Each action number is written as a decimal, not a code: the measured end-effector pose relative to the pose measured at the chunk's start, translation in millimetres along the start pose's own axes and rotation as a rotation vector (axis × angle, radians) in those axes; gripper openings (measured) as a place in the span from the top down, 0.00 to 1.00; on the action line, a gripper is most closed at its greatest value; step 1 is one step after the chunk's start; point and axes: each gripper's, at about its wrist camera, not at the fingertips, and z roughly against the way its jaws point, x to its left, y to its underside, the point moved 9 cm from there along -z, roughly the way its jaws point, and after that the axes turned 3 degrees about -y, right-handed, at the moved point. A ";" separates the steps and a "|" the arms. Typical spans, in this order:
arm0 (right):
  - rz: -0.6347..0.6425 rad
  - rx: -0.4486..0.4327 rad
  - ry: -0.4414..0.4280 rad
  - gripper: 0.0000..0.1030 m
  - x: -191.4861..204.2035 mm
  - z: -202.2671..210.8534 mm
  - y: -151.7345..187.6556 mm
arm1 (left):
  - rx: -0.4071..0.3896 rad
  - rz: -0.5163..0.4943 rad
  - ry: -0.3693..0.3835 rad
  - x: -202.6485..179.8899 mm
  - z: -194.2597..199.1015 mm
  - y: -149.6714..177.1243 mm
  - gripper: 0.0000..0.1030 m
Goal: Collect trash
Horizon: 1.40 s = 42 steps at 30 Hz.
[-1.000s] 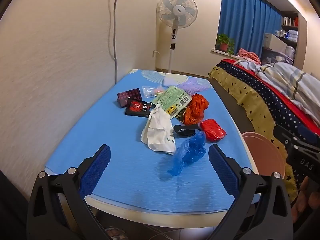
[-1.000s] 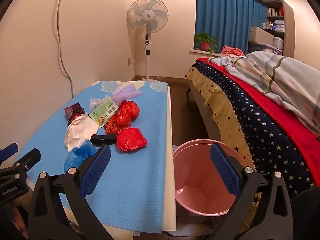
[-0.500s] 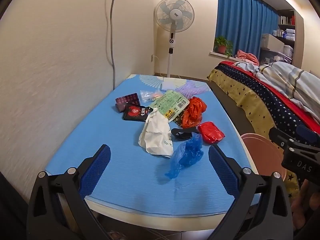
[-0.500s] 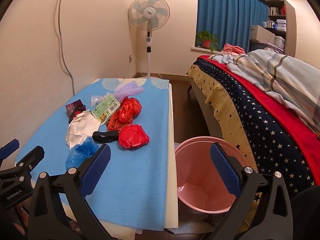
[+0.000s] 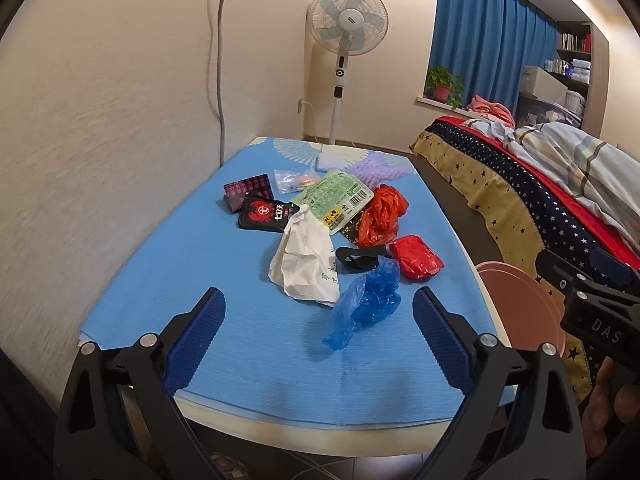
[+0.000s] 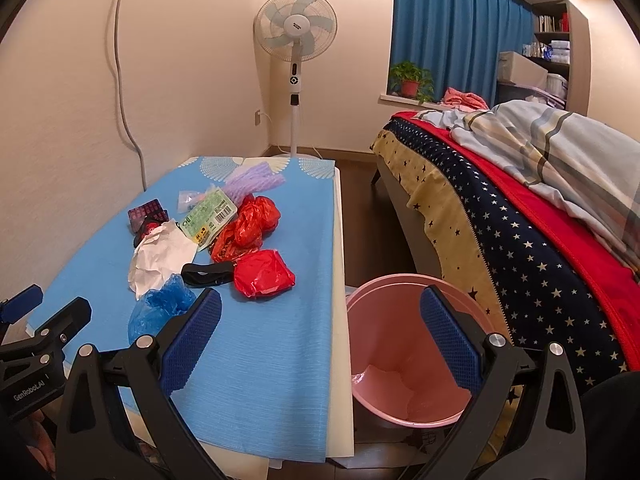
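Both views sit slightly higher over the bench point(image 5: 168, 264) than before. Left gripper point(image 5: 318, 312) and right gripper point(image 6: 320, 312) gape empty (blue bag point(image 5: 366, 300) at twelve o'clock of the left).

"DAS" on the right tongs point(image 5: 600, 322); "GenRobot.AI" on the left tongs point(image 6: 30, 392); Chinese characters, unreadable, on a black-and-red packet point(image 5: 266, 213)

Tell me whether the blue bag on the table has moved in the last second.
No. The blue bag still lies against the white wrapper, just in front of the black strap. Only the cameras shifted slightly.
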 end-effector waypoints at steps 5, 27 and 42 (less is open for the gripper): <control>0.000 -0.004 0.003 0.05 0.5 0.7 -1.6 | 0.000 -0.004 0.001 -1.1 0.3 0.1 0.11; 0.008 -0.007 0.012 0.05 -0.5 1.7 -2.5 | 0.000 -0.004 0.007 -4.1 1.9 0.5 0.11; -0.002 -0.028 0.004 0.06 -1.5 4.0 -6.0 | -0.002 -0.008 0.017 -6.6 3.5 -1.0 0.12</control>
